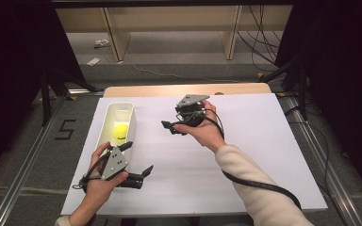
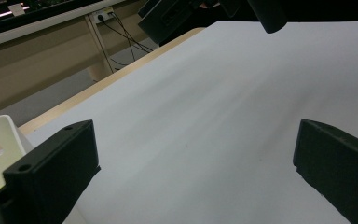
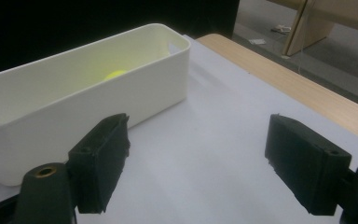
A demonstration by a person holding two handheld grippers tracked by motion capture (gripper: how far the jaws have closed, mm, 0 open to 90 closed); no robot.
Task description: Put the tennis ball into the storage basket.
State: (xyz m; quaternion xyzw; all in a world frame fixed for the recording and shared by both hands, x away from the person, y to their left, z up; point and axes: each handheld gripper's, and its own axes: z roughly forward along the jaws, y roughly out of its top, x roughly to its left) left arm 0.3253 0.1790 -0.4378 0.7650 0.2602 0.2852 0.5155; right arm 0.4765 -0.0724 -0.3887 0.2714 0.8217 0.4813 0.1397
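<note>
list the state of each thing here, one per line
left gripper: open, holding nothing, beside the near end of the bin
right gripper: open, holding nothing, over the white sheet
white bin: upright, no lid, on the table's left side
yellow ball: lying inside the bin
white sheet: spread flat over the table top

The left gripper [image 1: 139, 160] and the right gripper [image 1: 168, 126] are black, each topped by a grey three-cornered plate dotted with small dark screws. Their jaws are thick, blocky black pads with round screw holes near the base. A black cable trails from each. The right arm wears a cream knitted sleeve [image 1: 259, 188].
</note>
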